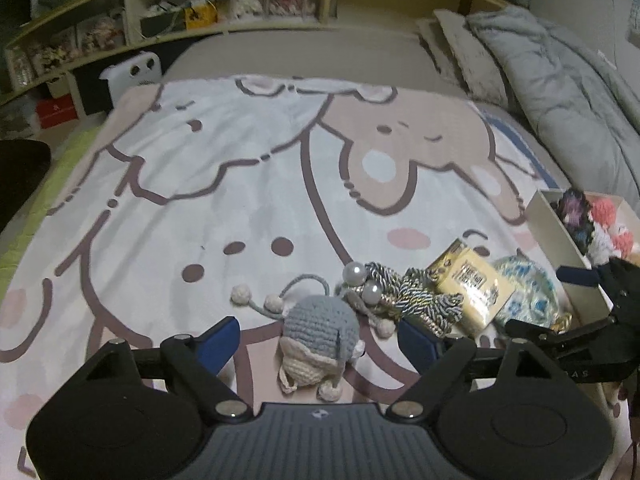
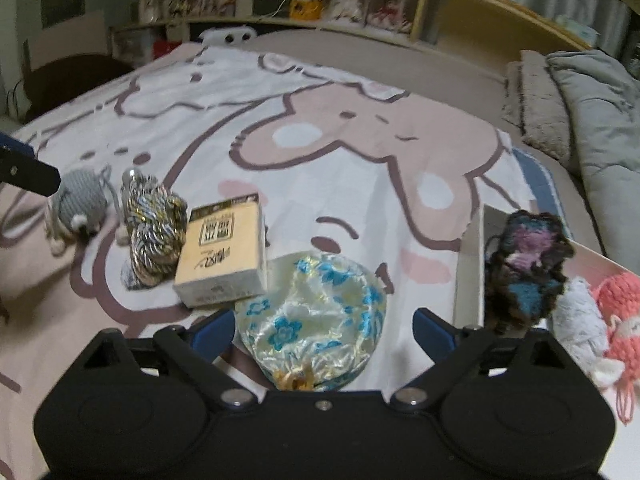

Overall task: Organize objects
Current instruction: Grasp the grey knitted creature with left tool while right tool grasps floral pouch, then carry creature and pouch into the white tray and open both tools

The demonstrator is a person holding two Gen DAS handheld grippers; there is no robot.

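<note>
A row of small things is laid on a cartoon-printed blanket (image 1: pixel 248 152) near the bed's near edge. A grey crocheted toy (image 1: pixel 320 332), rounded and knobbly, lies between the fingers of the left gripper (image 1: pixel 320 340), its long axis running away from the near edge; the fingers are spread wide and no contact with the yarn is seen. Beside it a twisted metallic cord bundle (image 2: pixel 154 236) with pearl beads is found, then a flat cream cardboard box (image 2: pixel 224 254), lying flat. A round, glossy satin pouch (image 2: pixel 316 316) with blue flowers sits between the widely parted fingers of the right gripper (image 2: pixel 324 328), ungripped. At the bed's right side an open white box (image 2: pixel 468 272) holds fuzzy yarn pieces.
</note>
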